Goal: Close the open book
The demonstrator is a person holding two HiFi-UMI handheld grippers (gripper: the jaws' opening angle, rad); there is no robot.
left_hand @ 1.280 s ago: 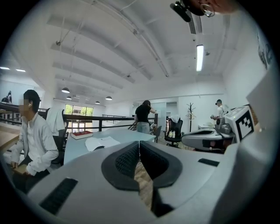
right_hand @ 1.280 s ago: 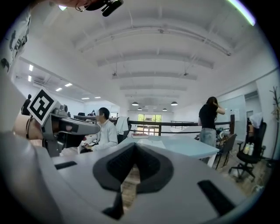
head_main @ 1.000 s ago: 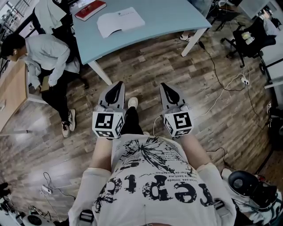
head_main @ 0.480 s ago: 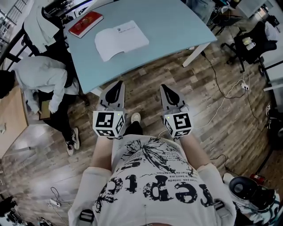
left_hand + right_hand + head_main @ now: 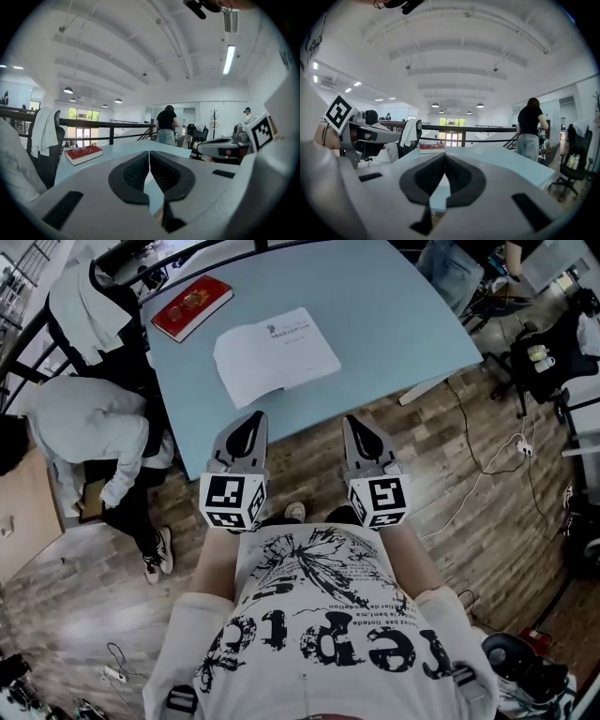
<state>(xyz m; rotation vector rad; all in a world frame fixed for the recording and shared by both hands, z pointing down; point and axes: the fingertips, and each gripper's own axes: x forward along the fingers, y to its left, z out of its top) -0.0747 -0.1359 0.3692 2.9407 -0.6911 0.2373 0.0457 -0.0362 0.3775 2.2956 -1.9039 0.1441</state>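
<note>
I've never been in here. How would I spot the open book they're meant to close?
Find the big pale blue table. Towards its near edge lies the open book, flat with white pages facing up. Its neighbour, further back and to the left, is a closed red book.

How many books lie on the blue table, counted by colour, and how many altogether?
White book, open: 1
Red book, closed: 1
Total: 2
</note>
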